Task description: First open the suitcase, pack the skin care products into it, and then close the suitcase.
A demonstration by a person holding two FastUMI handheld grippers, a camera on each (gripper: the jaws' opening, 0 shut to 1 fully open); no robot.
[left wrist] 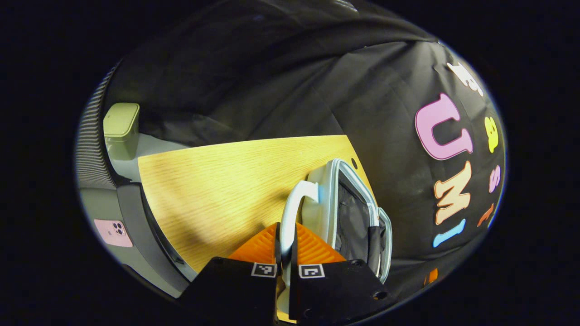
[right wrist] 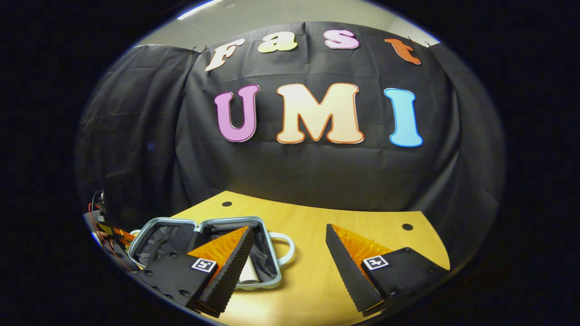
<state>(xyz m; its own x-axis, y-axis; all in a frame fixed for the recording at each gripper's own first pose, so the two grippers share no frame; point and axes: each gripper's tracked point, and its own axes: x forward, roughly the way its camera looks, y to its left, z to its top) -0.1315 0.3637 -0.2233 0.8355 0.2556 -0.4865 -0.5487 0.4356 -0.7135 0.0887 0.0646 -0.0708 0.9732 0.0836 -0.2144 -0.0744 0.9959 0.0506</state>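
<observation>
Both tongs differ: left tongs (left wrist: 284, 253) clamp the suitcase handle (left wrist: 292, 203), right tongs (right wrist: 290, 253) gape wide.

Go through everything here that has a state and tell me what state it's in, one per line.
Small white hard-shell suitcase: open, dark lining showing.
White tube in suitcase: lying inside.
White suitcase handle: clamped between the left gripper's fingers.
Left gripper: shut on the handle.
Right gripper: open, holding nothing.

Left gripper view: tilted, close at suitcase (left wrist: 344, 213) handle. Right gripper view: higher, level (both share suitcase, table (right wrist: 312, 253)).
</observation>
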